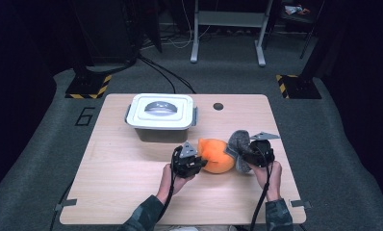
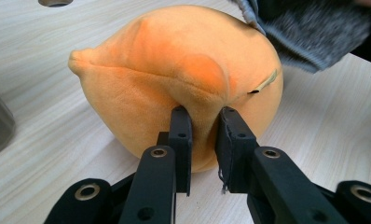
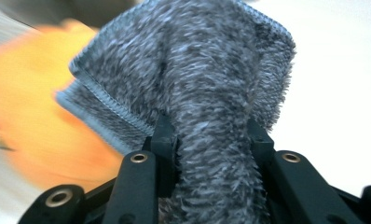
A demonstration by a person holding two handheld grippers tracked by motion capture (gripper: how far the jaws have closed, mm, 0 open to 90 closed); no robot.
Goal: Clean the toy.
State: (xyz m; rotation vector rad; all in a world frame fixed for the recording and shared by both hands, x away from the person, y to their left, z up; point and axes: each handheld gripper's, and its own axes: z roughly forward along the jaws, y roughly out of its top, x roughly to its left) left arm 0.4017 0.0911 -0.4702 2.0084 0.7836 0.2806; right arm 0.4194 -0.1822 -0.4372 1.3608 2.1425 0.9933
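An orange plush toy (image 1: 217, 155) lies on the wooden table (image 1: 132, 192), front of centre. My left gripper (image 1: 200, 162) comes at it from the left and is shut on a fold of the plush (image 2: 174, 74), pinching the fabric between both pads. My right gripper (image 1: 241, 155) is shut on a bunched grey fluffy cloth (image 1: 237, 144), which rests against the toy's right side. In the right gripper view the grey cloth (image 3: 207, 93) bulges between the jaws, with the orange toy (image 3: 30, 107) blurred behind it at the left.
A grey box with a white clip-on lid (image 1: 161, 111) stands behind the toy, toward the back left of the table. A round cable hole (image 1: 218, 106) sits near the table's far edge. Bare wood stretches to the left and along the front.
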